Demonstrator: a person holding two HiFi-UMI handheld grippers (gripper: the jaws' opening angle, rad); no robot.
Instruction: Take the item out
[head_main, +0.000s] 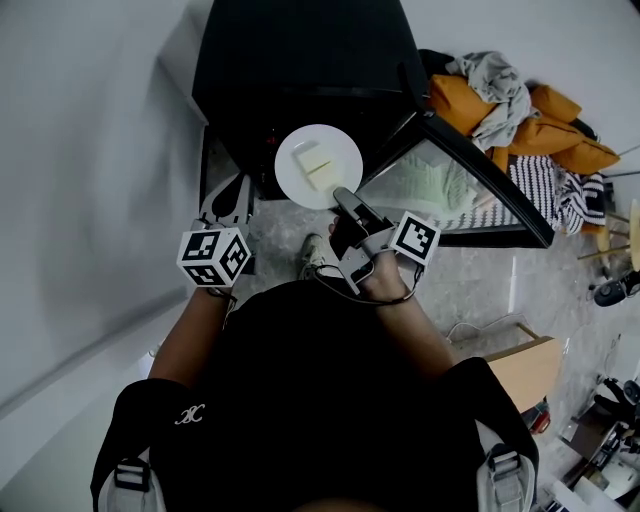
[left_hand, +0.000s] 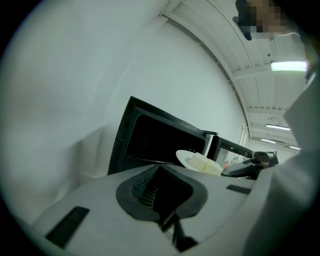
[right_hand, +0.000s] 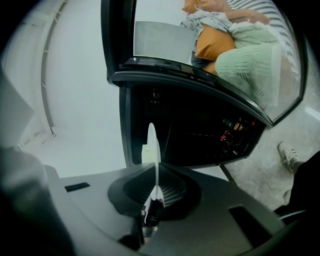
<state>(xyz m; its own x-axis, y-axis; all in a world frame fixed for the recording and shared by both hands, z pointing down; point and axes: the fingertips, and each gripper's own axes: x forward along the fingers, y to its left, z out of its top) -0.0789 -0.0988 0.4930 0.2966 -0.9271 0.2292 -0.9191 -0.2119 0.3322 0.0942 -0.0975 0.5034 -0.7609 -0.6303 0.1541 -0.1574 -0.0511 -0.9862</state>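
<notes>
Head view | right tool (head_main: 346, 198) clamps plate (head_main: 296, 176) rim | left tool (head_main: 229, 203) closed, empty

Soft, even indoor light is filling the head view. The white wall (head_main: 90, 150) is coming out bright, with only a faint, diffuse shadow lying across it. The black oven (head_main: 300, 60) is sinking into near darkness inside, and the white plate (head_main: 318, 165) is glowing almost blown out against it. In the left gripper view, ceiling strip lights (left_hand: 287, 65) are flaring at upper right. The wide lenses are bending straight lines near every edge, and dark corners are ringing both gripper views. The close grey bodies of the left claw (left_hand: 171, 220) and right claw (right_hand: 154, 197) are blurring softly.
</notes>
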